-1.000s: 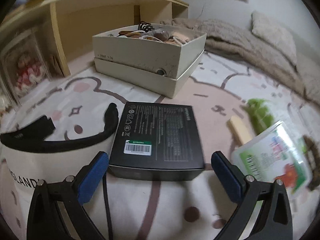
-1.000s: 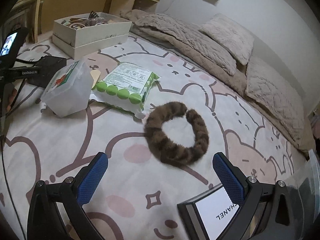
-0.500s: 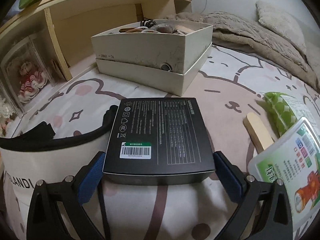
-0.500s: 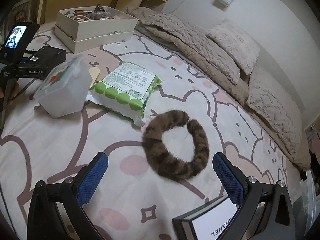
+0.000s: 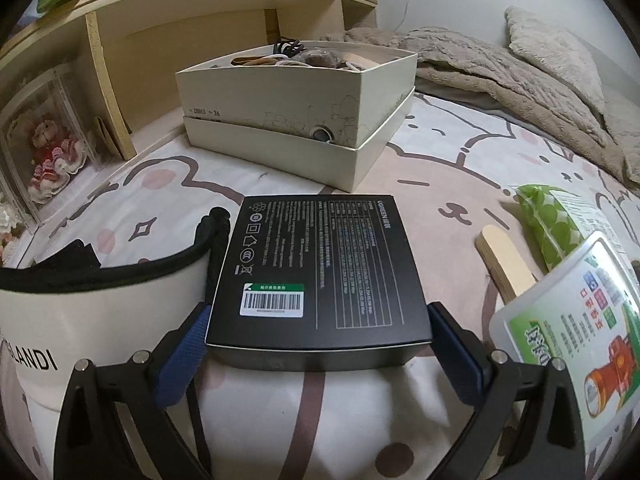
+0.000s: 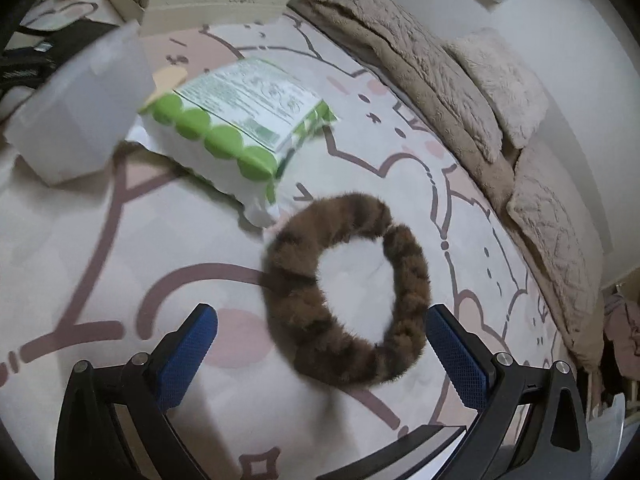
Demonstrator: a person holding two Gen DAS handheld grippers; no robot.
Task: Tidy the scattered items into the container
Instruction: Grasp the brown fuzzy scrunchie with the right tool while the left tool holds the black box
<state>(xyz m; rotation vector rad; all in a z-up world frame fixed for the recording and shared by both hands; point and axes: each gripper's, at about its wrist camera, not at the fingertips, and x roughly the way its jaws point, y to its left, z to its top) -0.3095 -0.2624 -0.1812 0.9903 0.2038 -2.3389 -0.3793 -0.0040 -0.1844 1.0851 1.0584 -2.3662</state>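
Bedspread (image 6: pixel 80 240) holds one black box (image 5: pixel 320 268) between left fingers (image 5: pixel 184 356); right fingers (image 6: pixel 188 356) apart over one furry ring (image 6: pixel 348 300).

Ahead of me the wooden shelf headboard (image 5: pixel 208 36) runs along the bed's edge, and a clear display case holding a doll in a red frilled dress (image 5: pixel 48 152) stands at its left. A rumpled beige fleece blanket (image 6: pixel 404 68) lies along the wall side of the cartoon-printed bedsheet (image 6: pixel 80 240), with two fuzzy beige pillows (image 6: pixel 504 80) just beyond it.
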